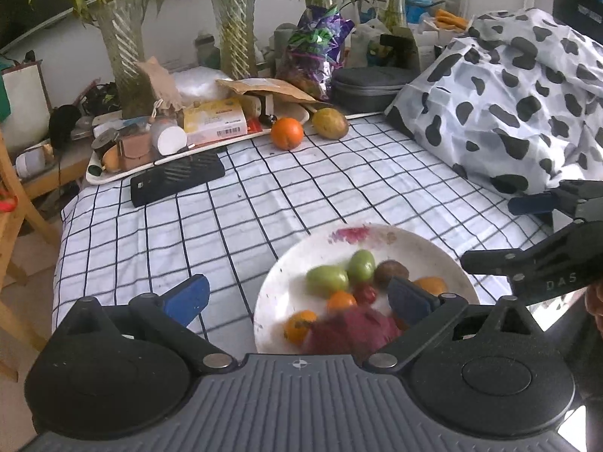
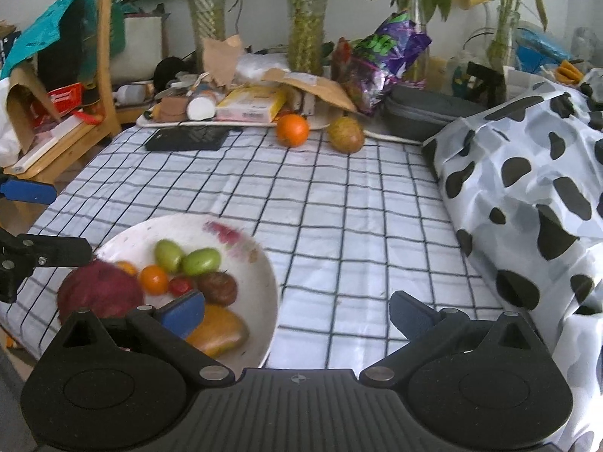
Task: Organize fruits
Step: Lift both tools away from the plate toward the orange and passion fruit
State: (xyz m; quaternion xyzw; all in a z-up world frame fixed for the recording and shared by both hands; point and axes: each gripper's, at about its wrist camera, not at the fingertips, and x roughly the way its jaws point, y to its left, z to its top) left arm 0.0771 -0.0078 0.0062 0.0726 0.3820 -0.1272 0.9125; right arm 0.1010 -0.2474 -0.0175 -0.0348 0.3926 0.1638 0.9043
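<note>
A white plate [image 1: 444, 260] [image 2: 260, 263] sits near the front of the checked tablecloth. It holds two green fruits [image 1: 326, 278] [image 2: 201, 261], small orange fruits [image 2: 153, 279], a red one, a brown one [image 2: 218, 288], a dark red fruit [image 2: 100, 293] and a mango [image 2: 222, 331]. An orange [image 1: 287, 133] [image 2: 292, 130] and a yellow-green mango [image 1: 330, 123] [image 2: 345, 134] lie at the far edge of the cloth. My left gripper [image 1: 297, 297] is open and empty over the plate's left side. My right gripper [image 2: 297, 312] is open and empty at the plate's right edge.
A cluttered tray [image 1: 113, 177] with boxes and a black flat device [image 1: 177, 182] lie at the back left. Vases with plants stand behind. A cow-patterned cloth [image 1: 508, 113] [image 2: 527, 188] covers a bulk on the right. A grey case [image 2: 426, 113] sits behind.
</note>
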